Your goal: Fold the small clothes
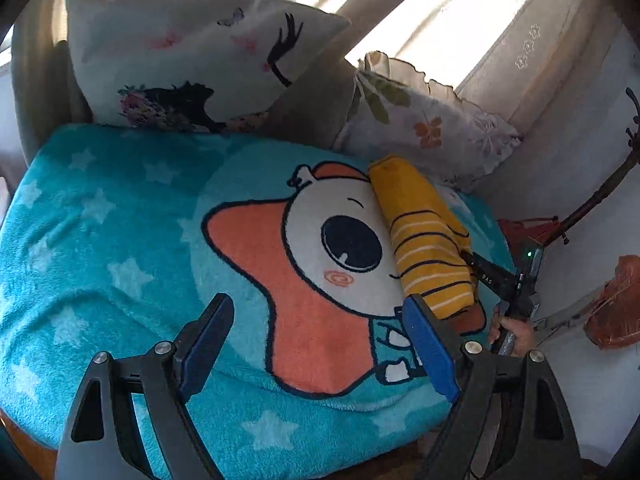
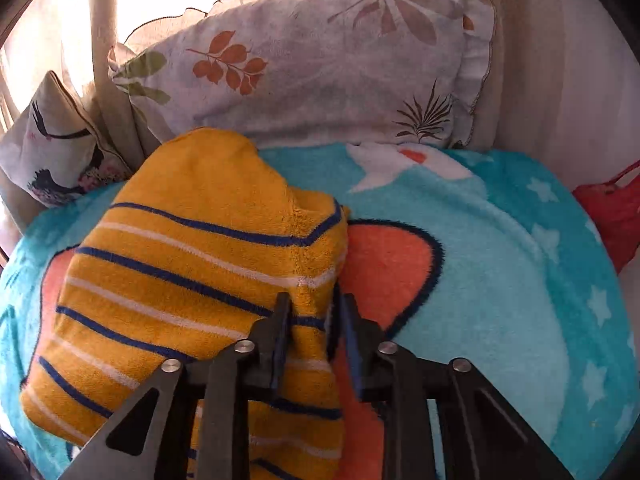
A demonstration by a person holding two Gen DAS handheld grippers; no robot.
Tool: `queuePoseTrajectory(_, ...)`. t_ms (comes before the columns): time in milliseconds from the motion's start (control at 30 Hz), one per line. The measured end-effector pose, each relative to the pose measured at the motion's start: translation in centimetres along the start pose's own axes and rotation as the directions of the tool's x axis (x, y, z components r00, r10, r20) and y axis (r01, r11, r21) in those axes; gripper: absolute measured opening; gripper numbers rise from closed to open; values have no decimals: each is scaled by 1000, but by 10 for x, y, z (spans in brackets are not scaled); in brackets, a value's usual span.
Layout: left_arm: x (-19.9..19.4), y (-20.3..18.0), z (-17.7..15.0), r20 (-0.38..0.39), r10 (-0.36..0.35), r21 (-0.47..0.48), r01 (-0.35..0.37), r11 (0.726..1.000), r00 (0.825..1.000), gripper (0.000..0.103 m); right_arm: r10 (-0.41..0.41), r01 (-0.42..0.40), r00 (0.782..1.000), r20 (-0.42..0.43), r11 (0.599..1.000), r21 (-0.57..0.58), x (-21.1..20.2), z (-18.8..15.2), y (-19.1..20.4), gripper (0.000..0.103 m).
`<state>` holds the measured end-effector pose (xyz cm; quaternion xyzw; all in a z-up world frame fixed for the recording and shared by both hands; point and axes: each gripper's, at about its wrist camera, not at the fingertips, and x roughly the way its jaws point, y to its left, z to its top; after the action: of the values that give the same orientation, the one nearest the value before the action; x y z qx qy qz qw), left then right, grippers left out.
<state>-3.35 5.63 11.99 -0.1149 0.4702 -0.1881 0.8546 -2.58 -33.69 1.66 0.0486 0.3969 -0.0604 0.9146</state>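
Right now, nearest my left wrist view, the left claw [image 1: 320, 340] stands wide open with nothing between its blue pads, hanging over the teal star blanket [image 1: 100, 240]. No cloth touches it.

In the right wrist view, the right claw [image 2: 314, 312] is narrowed around a raised ridge of the yellow striped garment [image 2: 192, 264]. The fabric sits between the pads, but I cannot tell for certain whether both pads press it or only bracket it; a gap seems to remain on the side toward three o'clock.

The garment lies bundled lengthwise on the blanket, running from about six o'clock up toward eleven o'clock in that view, partly over the orange cartoon star [image 2: 384, 264]. Seen from the left, it sits at about three o'clock, with a hand [image 1: 516, 334] on the right tool's grip just below it.

Farther off, the leaf-print pillow [image 2: 320, 64] stands at twelve o'clock, just beyond the garment's far end, and the butterfly pillow [image 1: 192, 60] leans at eleven o'clock in the left view.

My worry: the pinch is on a thick, plush fold near one edge. If it is loose, lifting could let the layers slide out and undo the fold. Dragging may also bunch the fleece blanket beneath.
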Motion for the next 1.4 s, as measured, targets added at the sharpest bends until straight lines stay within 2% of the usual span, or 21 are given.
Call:
queuePoseTrajectory(133, 59, -32, -11, -82, -61, 42, 64, 997, 995, 85, -44, 46, 997, 65, 999, -22, -32, 0, 5, 34)
queuePoseTrajectory(200, 78, -46, -16, -105, -69, 60, 76, 995, 992, 85, -20, 23, 992, 124, 999, -25, -58, -1, 12, 35)
queuePoseTrajectory(267, 91, -55, -20, -103, -53, 81, 61, 995, 993, 85, 48, -39, 985, 168, 998, -59, -81, -2, 27, 35)
queuePoseTrajectory(333, 100, -58, -24, -104, -47, 75, 55, 996, 993, 85, 143, -123, 974, 174, 985, -118, -94, -2, 49, 35)
queuePoseTrajectory(433, 105, -54, -30, -122, -53, 44, 59, 997, 991, 85, 335, -313, 938, 87, 929, -200, -89, -7, 85, 35)
queuePoseTrajectory(467, 105, -52, -31, -122, -47, 39, 52, 998, 991, 85, 370, -352, 928, 49, 912, -213, -81, -11, 95, 35)
queuePoseTrajectory(500, 103, -51, -33, -119, -36, 36, 41, 999, 992, 85, 372, -357, 928, 24, 906, -228, -72, -15, 104, 35)
queuePoseTrajectory(567, 97, -45, -34, -111, -20, 28, 24, 999, 994, 85, 311, -305, 950, -16, 917, -259, -49, -24, 110, 35)
queuePoseTrajectory(633, 92, -43, -33, -100, -15, 23, 17, 1000, 995, 85, 220, -226, 974, -50, 946, -233, -24, -33, 94, 35)
queuePoseTrajectory(667, 90, -43, -32, -93, -14, 25, 16, 1000, 996, 85, 144, -153, 988, -54, 965, -213, -12, -37, 80, 33)
queuePoseTrajectory(700, 89, -44, -31, -85, -11, 29, 14, 999, 996, 85, 109, -119, 992, -64, 975, -186, -3, -40, 63, 32)
queuePoseTrajectory(767, 90, -48, -29, -71, -5, 42, 8, 999, 997, 85, 214, -221, 974, -70, 969, -114, -5, -44, 36, 32)
queuePoseTrajectory(833, 93, -54, -30, -66, -10, 50, 14, 999, 998, 85, 236, -243, 966, -109, 969, -54, -16, -38, 25, 34)
queuePoseTrajectory(900, 95, -59, -33, -63, -26, 52, 29, 998, 998, 85, 264, -264, 963, -47, 964, 2, -38, -26, 15, 38)
queuePoseTrajectory(1000, 94, -68, -38, -45, -26, 57, 29, 998, 999, 85, 287, -293, 953, 99, 955, 50, -63, -3, 5, 52)
queuePoseTrajectory(1100, 87, -72, -44, -6, 7, 60, -6, 998, 1000, 85, 339, -349, 932, 127, 935, 67, -52, 21, 14, 52)
queuePoseTrajectory(1167, 82, -71, -47, 14, 37, 51, -38, 998, 999, 85, 401, -407, 912, 85, 911, 71, -22, 34, 23, 52)
queuePoseTrajectory(1200, 81, -69, -49, 16, 48, 43, -49, 998, 999, 85, 385, -387, 922, 46, 920, 56, -3, 41, 29, 52)
queuePoseTrajectory(1267, 78, -64, -50, 15, 64, 26, -64, 998, 998, 85, 226, -225, 974, -24, 974, 18, 35, 44, 32, 51)
queuePoseTrajectory(1300, 76, -61, -51, 15, 72, 19, -73, 997, 997, 85, 154, -154, 988, -31, 988, 9, 48, 43, 28, 55)
queuePoseTrajectory(1400, 72, -55, -52, 33, 106, 20, -107, 994, 994, 85, -43, 43, 999, 11, 999, 28, 47, 40, 10, 64)
